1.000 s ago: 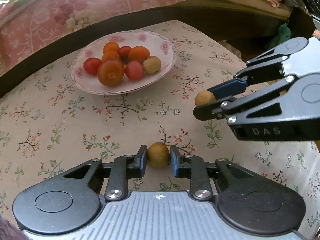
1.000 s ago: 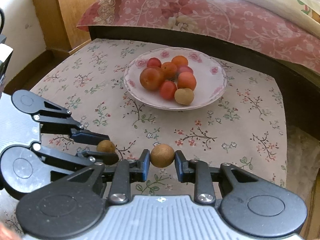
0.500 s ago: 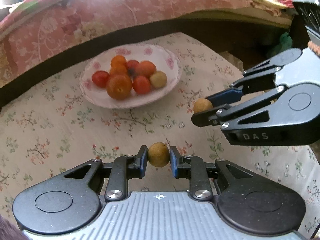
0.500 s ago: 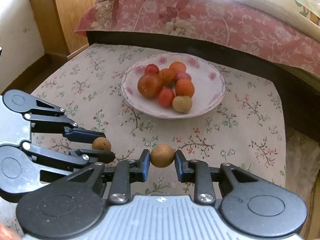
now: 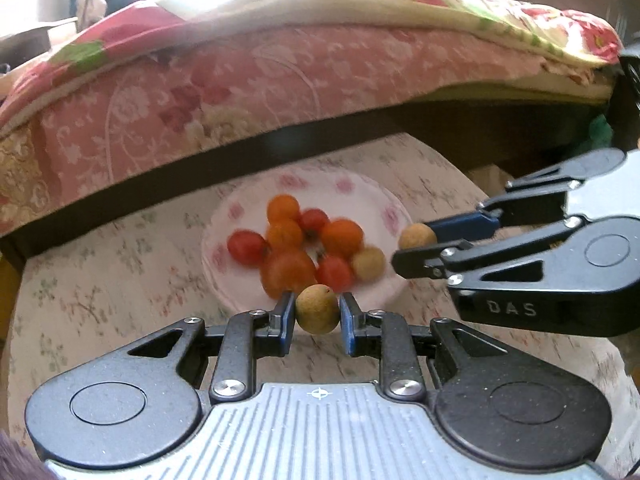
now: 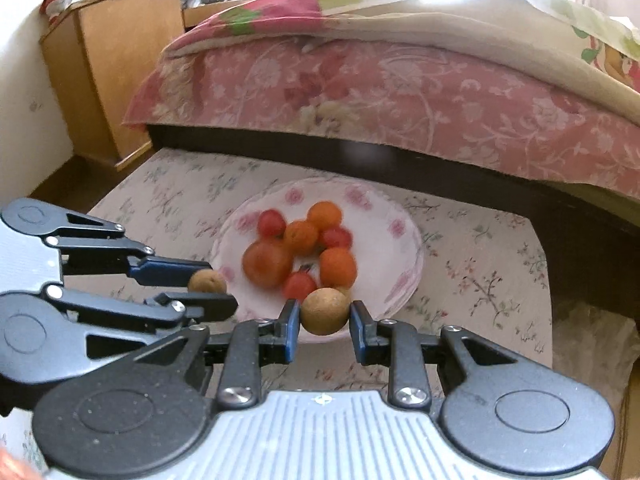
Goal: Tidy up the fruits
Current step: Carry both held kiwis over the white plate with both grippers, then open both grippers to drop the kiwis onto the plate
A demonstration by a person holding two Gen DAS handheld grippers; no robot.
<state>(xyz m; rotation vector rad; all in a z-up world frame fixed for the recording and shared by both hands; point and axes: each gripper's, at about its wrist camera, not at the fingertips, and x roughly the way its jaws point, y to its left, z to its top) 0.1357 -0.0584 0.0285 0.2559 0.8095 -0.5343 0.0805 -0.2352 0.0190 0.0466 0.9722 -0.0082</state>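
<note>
Left wrist view: the left tool (image 5: pixel 317 315) is clamped on a small brown fruit (image 5: pixel 317 309), hanging by the near rim of the plate (image 5: pixel 394 216), where a pile of tomatoes (image 5: pixel 289 272) already sits. Right wrist view: the right tool (image 6: pixel 324 319) is pinching its own brown fruit (image 6: pixel 324 311) over the plate's front edge. Looks nearly done to me; both fruits need dropping in, and I see nothing loose on the flowery surface (image 6: pixel 480 264).

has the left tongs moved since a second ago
Yes. The left tongs, gripping a brown fruit, have advanced toward the plate, now overlapping its near rim.
</note>
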